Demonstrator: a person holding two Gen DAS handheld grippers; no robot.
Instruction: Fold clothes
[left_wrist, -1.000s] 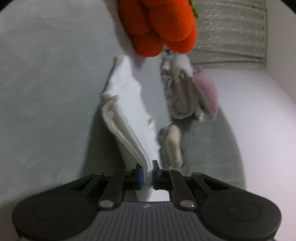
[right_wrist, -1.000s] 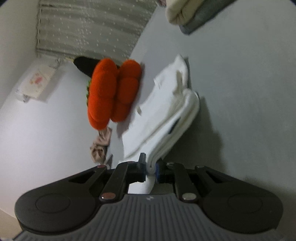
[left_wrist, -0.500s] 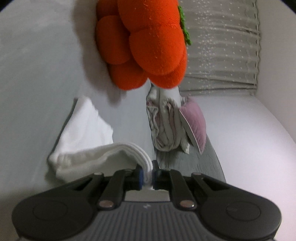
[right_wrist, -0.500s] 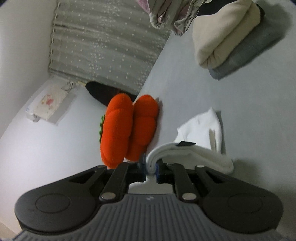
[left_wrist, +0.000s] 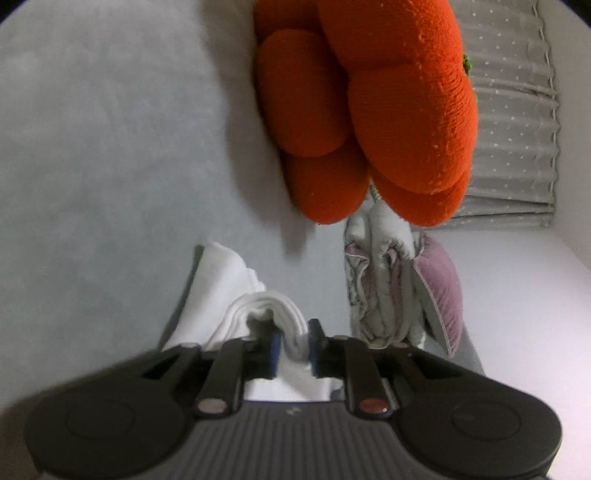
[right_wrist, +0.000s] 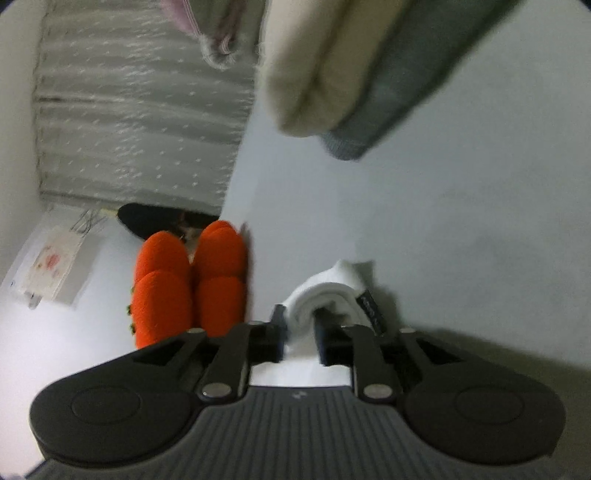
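Lying on the pale grey bed sheet (left_wrist: 92, 155), the white garment (left_wrist: 221, 291) is folded into a thick, soft bundle with rounded, layered edges, like terry or fleece. In the left wrist view its long axis runs from the tool up and to the left, away from the camera, and it narrows toward the far end. A small dark label (right_wrist: 370, 308) hangs at its side in the right wrist view.

The left tool (left_wrist: 293, 343) has its jaws opening, with the folded edge of the garment between the blue pads; the gap is narrow. The right tool (right_wrist: 299, 328) is opening too, with the rounded fold between its jaws, also a narrow gap.

Near the garment stands an orange plush cushion (left_wrist: 388, 110), lobed and knitted in texture. Beside it lies a crumpled pinkish-white cloth (left_wrist: 384, 291). A cream folded piece (right_wrist: 314, 74) rests on a grey one (right_wrist: 399, 81), blurred, farther away.
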